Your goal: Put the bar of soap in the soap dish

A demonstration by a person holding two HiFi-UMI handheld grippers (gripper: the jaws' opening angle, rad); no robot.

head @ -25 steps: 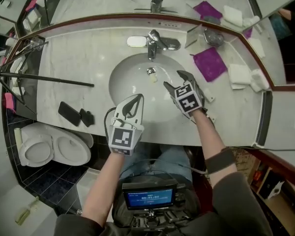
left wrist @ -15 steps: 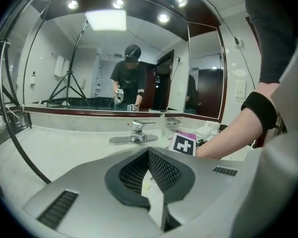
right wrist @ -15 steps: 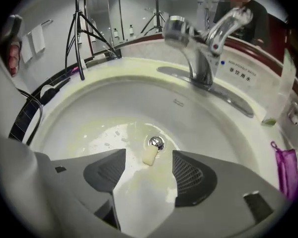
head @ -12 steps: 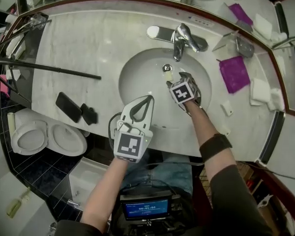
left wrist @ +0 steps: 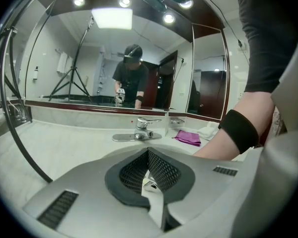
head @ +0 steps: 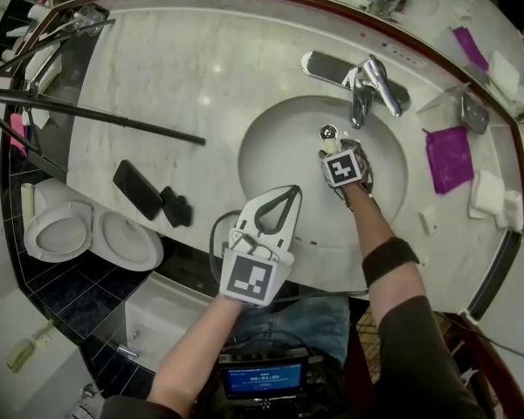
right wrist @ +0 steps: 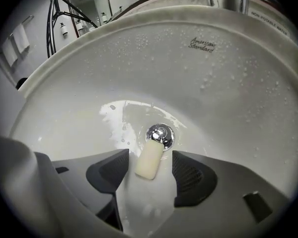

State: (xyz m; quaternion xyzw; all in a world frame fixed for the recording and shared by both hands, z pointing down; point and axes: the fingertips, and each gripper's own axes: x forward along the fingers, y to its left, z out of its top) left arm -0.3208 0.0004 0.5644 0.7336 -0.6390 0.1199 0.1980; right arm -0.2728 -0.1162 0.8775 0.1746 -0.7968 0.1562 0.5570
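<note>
**Bright, even bathroom light; heavy fisheye**

Ceiling panel (left wrist: pixel 111 19) and spotlights (left wrist: pixel 79 1) glare in the mirror (left wrist: pixel 49 58). Marble counter (head: pixel 183 85) is evenly lit with soft shadows. Wet basin (right wrist: pixel 228 98) shows white sheen by the drain (right wrist: pixel 160 134). Bar of soap (right wrist: pixel 149 161) is sharp. Edges bend hard, and corners go black in both gripper views.

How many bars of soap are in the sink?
1. The pale cream bar of soap lies in the white sink basin, touching the chrome drain, between the open fingers of the right gripper.
</note>
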